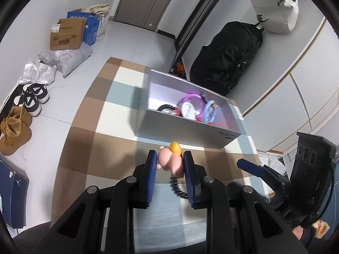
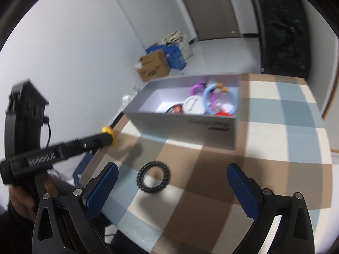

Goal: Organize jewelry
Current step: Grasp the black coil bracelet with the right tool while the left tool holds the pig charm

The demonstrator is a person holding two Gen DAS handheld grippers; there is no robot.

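The left gripper (image 1: pixel 170 165) is clamping a pink charm (image 1: pixel 171 162) with a yellow cap between its blue pads, jaws closed on it, and a black coiled hair tie (image 1: pixel 177 187) is dangling from the charm beneath the jaws. In the right wrist view that same coiled tie (image 2: pixel 154 177) is hanging above the checked cloth on the desk (image 2: pixel 275 148), casting a shadow, so it looks airborne rather than resting, though blur makes it hard to be sure. The grey box (image 1: pixel 190 130) is sitting just ahead of the left gripper, already holding a purple ring (image 1: pixel 191 99), a blue ring (image 1: pixel 208 111), a white round piece (image 1: pixel 187 110) and a dark beaded bracelet (image 1: pixel 166 106). The right gripper (image 2: pixel 171 190) is hovering low over the cloth with its jaws spread wide, holding nothing. Probably mid-carry toward the box. Risks: the grip is on the rounded, soft-looking charm only, so it may be squeezing out sideways; the swinging tie may be catching the near wall of the box if the gripper is not lifting high enough, dragging the box or tugging the charm loose; releasing early would be dropping it on the cloth short of the box. The right gripper is close by, so the two could bump.
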